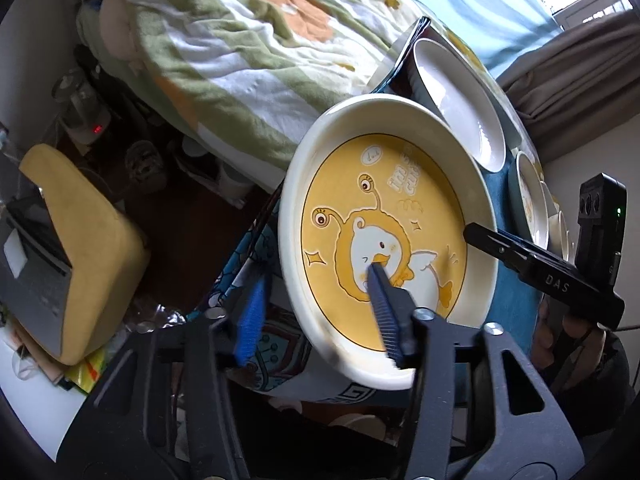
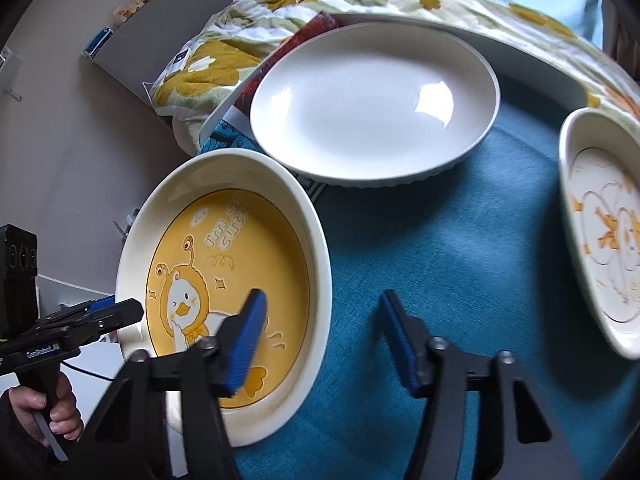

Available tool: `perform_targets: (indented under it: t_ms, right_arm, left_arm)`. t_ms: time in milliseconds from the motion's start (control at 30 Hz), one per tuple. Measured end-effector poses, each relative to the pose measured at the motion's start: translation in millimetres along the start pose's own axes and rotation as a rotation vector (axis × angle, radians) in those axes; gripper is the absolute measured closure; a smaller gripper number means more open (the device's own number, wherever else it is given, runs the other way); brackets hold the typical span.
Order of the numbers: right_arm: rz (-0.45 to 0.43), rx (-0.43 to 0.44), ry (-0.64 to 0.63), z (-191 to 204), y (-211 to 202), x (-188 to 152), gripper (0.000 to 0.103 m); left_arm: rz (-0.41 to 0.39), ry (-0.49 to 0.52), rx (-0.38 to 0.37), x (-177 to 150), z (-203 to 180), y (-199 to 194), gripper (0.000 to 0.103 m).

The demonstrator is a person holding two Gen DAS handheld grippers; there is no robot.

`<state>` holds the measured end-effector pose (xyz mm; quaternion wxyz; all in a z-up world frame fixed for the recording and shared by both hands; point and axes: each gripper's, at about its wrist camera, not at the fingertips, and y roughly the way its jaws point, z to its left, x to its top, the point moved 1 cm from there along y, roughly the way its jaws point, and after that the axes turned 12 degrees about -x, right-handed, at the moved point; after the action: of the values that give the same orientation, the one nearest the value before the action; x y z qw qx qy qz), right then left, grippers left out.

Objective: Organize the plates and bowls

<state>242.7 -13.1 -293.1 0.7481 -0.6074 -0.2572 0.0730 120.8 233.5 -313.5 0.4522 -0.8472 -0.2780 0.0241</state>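
Note:
A yellow duck plate (image 1: 400,208) (image 2: 240,248) with a cream rim sits at the left edge of the blue-clothed table. My left gripper (image 1: 316,300) straddles its near rim, one finger inside the plate, one outside; the jaws stand apart and do not clamp it. From the right wrist view the left gripper (image 2: 120,314) meets the plate's left rim. My right gripper (image 2: 324,340) is open and empty, one finger over the plate's right rim, the other over the cloth. A plain white oval dish (image 2: 372,104) (image 1: 460,100) lies behind. A cream duck plate (image 2: 600,232) (image 1: 530,200) lies at right.
The blue tablecloth (image 2: 440,260) covers the table. A floral blanket (image 1: 240,40) lies on a bed beyond it. A yellow cushion (image 1: 80,248) and floor clutter lie left of the table. The right gripper's body (image 1: 560,276) reaches across the plate's far side.

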Motion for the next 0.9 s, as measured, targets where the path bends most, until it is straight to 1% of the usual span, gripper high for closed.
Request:
perform_targets:
  t_ms: [33,67,100,133,167,267,333,433,533,733,900]
  right_arm:
    - [-0.001,0.000,-0.003,0.4,-0.1,0.1,0.060]
    - [-0.003,0.000,-0.007,0.9,-0.3,0.7,0.069]
    - [0.002,0.010,-0.013,1.5,-0.2,1.8,0.078]
    - [0.007,0.015,-0.014,1.7,1.3,1.8,0.082]
    - [0.010,0.019,-0.016,3.6,1.0,1.8,0.090]
    - [0.007,0.017,-0.035,6.6,1.8,1.6,0.090]
    - [0.008,0.025,-0.029,5.5,1.8,1.3,0.090]
    - [0.006,0.018,-0.040,4.9,3.1,1.4,0.090]
    - [0.003,0.020,-0.045,6.2,3.2,1.0,0.090]
    - [-0.037,-0.002,-0.064,14.7,-7.5,-2.4,0.090]
    - [-0.082,-0.032,-0.064,13.1,-22.8,-9.8,0.090]
  left_arm:
    - [0.010,0.002,0.000,1.0,0.4,2.4,0.069]
    - [0.023,0.005,0.003,1.9,0.2,4.8,0.077]
    - [0.027,0.009,0.008,2.1,0.4,5.4,0.081]
    - [0.029,0.017,0.022,2.4,-0.2,6.2,0.082]
    - [0.033,0.024,0.034,2.6,-0.1,7.0,0.085]
    - [0.037,0.029,0.053,4.2,2.6,7.8,0.090]
    - [0.033,0.037,0.059,4.2,2.1,7.5,0.090]
    - [0.020,0.078,0.097,0.9,-4.1,7.4,0.090]
    - [0.010,0.098,0.108,0.2,-7.2,5.1,0.090]
    - [-0.025,0.172,0.154,0.1,-22.8,-6.7,0.090]
    - [-0.040,0.204,0.150,-3.8,-37.9,-11.5,0.090]
